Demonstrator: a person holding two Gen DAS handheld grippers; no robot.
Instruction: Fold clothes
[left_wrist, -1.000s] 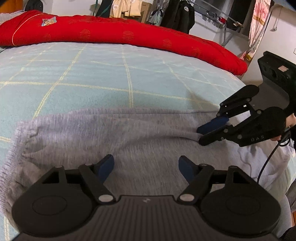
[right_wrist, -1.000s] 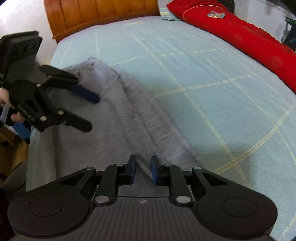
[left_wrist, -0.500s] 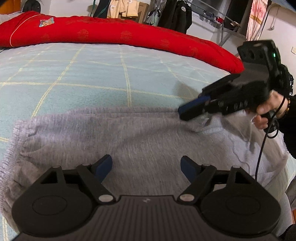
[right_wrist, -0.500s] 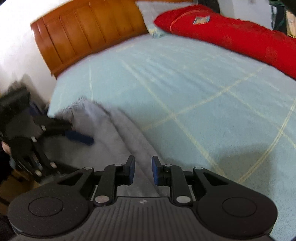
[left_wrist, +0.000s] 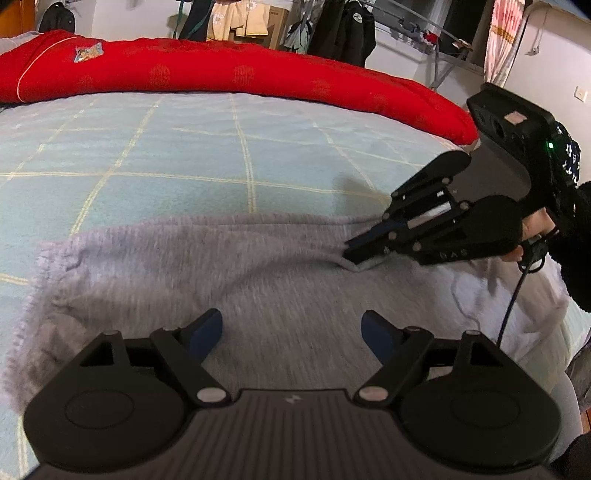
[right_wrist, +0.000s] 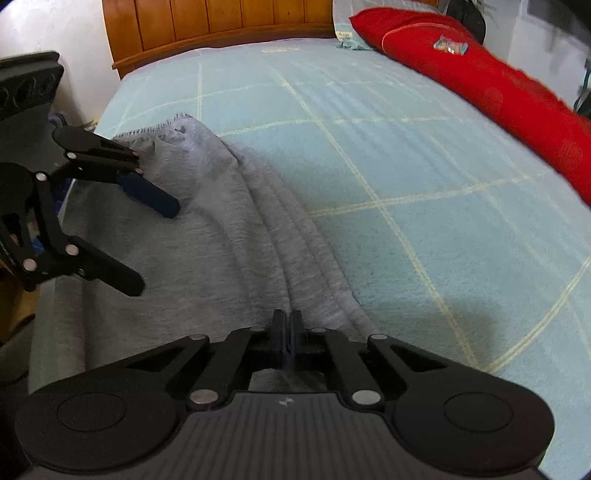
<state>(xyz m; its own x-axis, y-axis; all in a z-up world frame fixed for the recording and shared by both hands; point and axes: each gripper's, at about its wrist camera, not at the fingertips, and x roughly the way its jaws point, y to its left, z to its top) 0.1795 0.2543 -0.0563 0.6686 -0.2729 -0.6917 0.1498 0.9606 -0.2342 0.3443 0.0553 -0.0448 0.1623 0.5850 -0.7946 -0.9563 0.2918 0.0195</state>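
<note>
two black grippers are seen: the left gripper (left_wrist: 291, 334) and right gripper (right_wrist: 286, 334), each with blue pads (left_wrist: 203, 332), silver pivot screws and ribbed housing (a faint logo). beside the right gripper, a black cable (left_wrist: 511, 306) and fuzzy black sleeve (left_wrist: 576, 258) are seen.

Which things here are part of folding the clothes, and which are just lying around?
Part of the job:
- grey garment, spread on the bed
- right gripper, shut on a pinch of the garment
- left gripper, open above the garment

Just lying about:
- red quilt, along the bed's far side
- hanging clothes
- headboard
</note>
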